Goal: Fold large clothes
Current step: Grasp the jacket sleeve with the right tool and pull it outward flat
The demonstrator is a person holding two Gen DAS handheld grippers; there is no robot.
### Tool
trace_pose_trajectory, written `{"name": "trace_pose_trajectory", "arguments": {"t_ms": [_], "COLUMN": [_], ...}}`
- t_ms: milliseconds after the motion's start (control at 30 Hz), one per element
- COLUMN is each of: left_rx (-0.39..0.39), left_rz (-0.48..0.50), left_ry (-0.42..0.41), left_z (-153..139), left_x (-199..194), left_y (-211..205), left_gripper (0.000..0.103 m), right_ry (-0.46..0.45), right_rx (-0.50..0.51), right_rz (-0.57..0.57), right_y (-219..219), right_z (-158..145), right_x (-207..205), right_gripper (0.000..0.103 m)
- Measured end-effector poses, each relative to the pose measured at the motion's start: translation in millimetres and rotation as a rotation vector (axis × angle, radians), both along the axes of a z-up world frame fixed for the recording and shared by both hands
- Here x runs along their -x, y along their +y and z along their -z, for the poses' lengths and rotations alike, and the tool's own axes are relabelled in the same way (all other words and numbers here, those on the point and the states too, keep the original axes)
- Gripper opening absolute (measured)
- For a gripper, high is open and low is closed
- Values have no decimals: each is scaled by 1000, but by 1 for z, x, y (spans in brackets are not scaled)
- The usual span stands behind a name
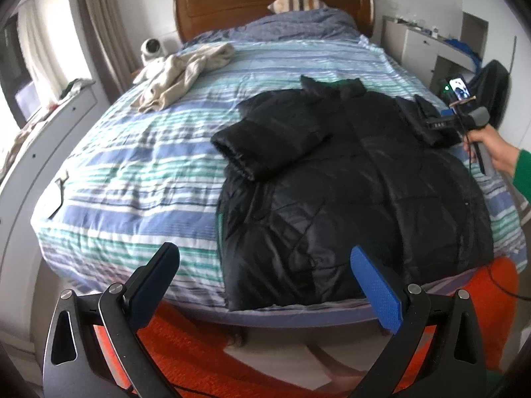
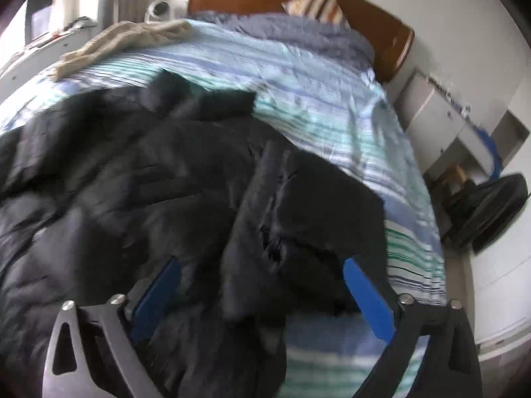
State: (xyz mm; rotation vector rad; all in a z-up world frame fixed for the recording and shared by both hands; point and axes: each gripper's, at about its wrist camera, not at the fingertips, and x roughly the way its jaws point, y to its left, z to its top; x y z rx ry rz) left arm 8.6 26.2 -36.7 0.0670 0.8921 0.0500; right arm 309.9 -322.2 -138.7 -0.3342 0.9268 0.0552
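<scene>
Right claw (image 2: 262,285) wide open over black jacket (image 1: 348,179) — nothing gripped.
Left claw (image 1: 265,282) open, empty; one sleeve folded in — body unfolded.

Right-wrist view motion-blurred; black jacket (image 2: 166,172) detail smeared, lower hem cut off.

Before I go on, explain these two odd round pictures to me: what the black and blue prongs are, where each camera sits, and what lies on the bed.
There is no robot. A person holds a hand-held claw in each hand, each carrying a wide-angle camera that looks along its two blue-padded fingers. The left wrist picture shows the left claw, open and empty, near the foot of the bed. On the striped cover lie a black puffer jacket and a beige garment. At the right, a hand holds the right claw. The blurred right wrist picture shows that right claw open over a jacket sleeve, not gripping it.
</scene>
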Motion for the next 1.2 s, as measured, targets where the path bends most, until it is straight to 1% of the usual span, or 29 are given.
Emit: {"name": "trace_pose_trajectory", "arguments": {"t_ms": [33, 67, 100, 167, 200, 233, 267, 367, 400, 467, 500, 533, 600, 667, 733, 767, 833, 933, 967, 1033, 1100, 1133, 1200], "left_rx": [-5, -10, -11, -1, 8, 15, 25, 30, 22, 13, 13, 16, 24, 25, 20, 15, 3, -14, -19, -21, -20, -20, -20], "left_rz": [-9, -19, -29, -46, -51, -51, -47, -11, 4, 27, 38, 46, 63, 78, 91, 97, 107, 105, 100, 90, 83, 81, 80], "left_ry": [8, 16, 22, 33, 42, 51, 63, 63, 51, 27, 16, 12, 18, 27, 30, 29, 20, -3, -8, -2, 15, 20, 24], "left_z": [2, 4, 5, 8, 10, 12, 14, 14, 12, 7, 5, 4, 4, 6, 6, 5, 2, -5, -7, -5, -2, -1, 0], "left_x": [-1, -2, -3, -6, -8, -10, -14, -20, -21, -22, -22, -22, -22, -22, -23, -23, -22, -18, -17, -18, -20, -21, -22], "left_y": [2, 4, 6, 11, 13, 13, 13, 5, 1, -6, -9, -12, -17, -21, -26, -28, -32, -33, -32, -29, -26, -26, -27], "left_gripper": [103, 103, 103, 103, 103, 103, 103, 102, 102, 102, 103, 103, 102, 102, 103, 103, 102, 102, 102, 102, 103, 103, 103], "right_ry": [2, 9, 20, 34, 12, -12, -53, -164, -226, -298, -355, -393, -442, -470, -454, -439, -417, -372, -356, -319, -263, -259, -269], "right_rx": [3, -5, -44, -176, -206, -210, -222, -270, -299, -329, -349, -352, -343, -325, -339, -348, -332, -306, -293, -292, -369, -410, -478], "right_rz": [16, 49, 66, 99, 119, 134, 150, 201, 238, 297, 339, 372, 435, 516, 594, 637, 704, 826, 876, 935, 970, 977, 985], "right_y": [-5, -15, -23, -44, -54, -58, -68, -95, -114, -143, -165, -182, -212, -244, -272, -286, -305, -332, -342, -360, -374, -379, -378], "right_z": [5, 13, 15, 11, 4, -4, -18, -63, -87, -118, -139, -153, -173, -183, -176, -168, -150, -110, -94, -70, -39, -31, -23], "right_x": [-6, -14, -17, -18, -10, -2, 12, 50, 73, 96, 120, 136, 159, 185, 200, 206, 216, 231, 237, 248, 257, 262, 272], "right_gripper": [97, 91, 71, 49, 30, 20, 16, 14, 14, 14, 14, 14, 14, 14, 14, 14, 14, 8, 2, 1, 2, 2, 10]}}
